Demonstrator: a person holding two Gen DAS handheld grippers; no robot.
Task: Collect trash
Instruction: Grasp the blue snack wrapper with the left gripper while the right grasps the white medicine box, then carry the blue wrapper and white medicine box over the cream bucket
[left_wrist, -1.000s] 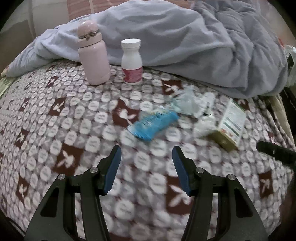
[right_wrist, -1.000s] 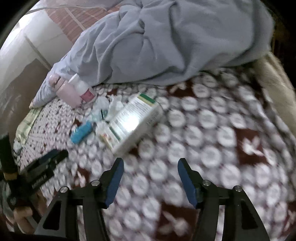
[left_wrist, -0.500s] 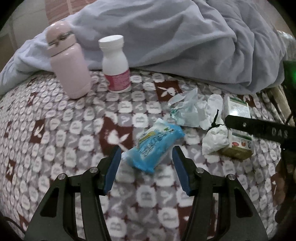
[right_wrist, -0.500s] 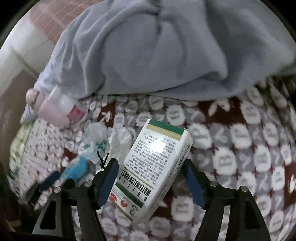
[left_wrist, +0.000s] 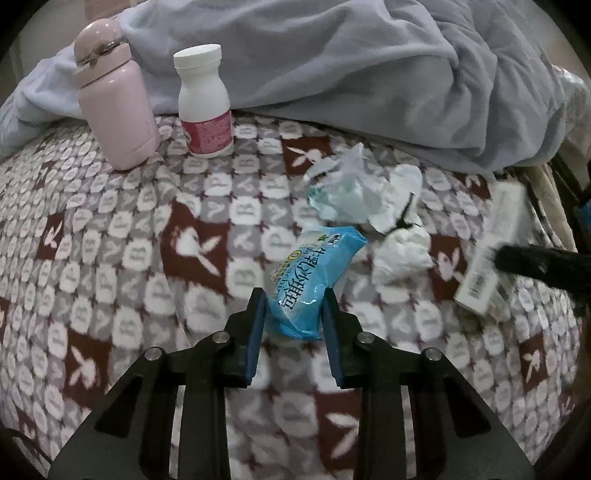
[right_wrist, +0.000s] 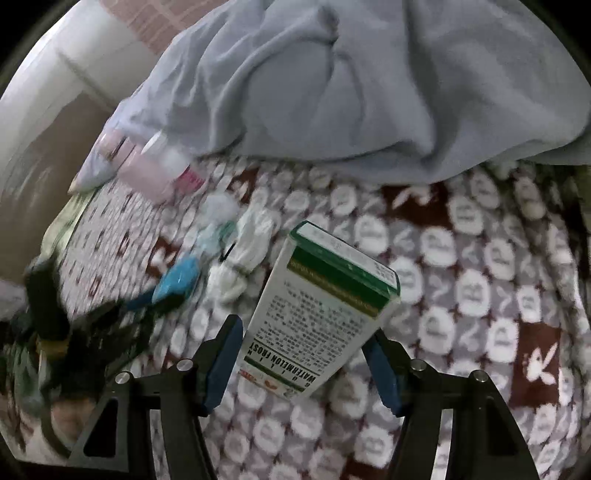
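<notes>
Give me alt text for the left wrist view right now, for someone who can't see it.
The left hand-held gripper is closing on a blue wrapper lying on a patterned blanket, pads at its sides. Crumpled tissues lie just beyond, a box to the right. A pink flask and white bottle stand behind, before a grey duvet.

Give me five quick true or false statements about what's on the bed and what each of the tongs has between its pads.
1. The blue wrapper lies between the left tongs' closing jaws. True.
2. The white pill bottle lies on its side. False: it stands upright.
3. The green-and-white box sits between the right tongs' pads. True.
4. The pink flask is right of the pill bottle in the left wrist view. False: left.
5. Crumpled tissue lies inside the flask. False: on the blanket.
</notes>
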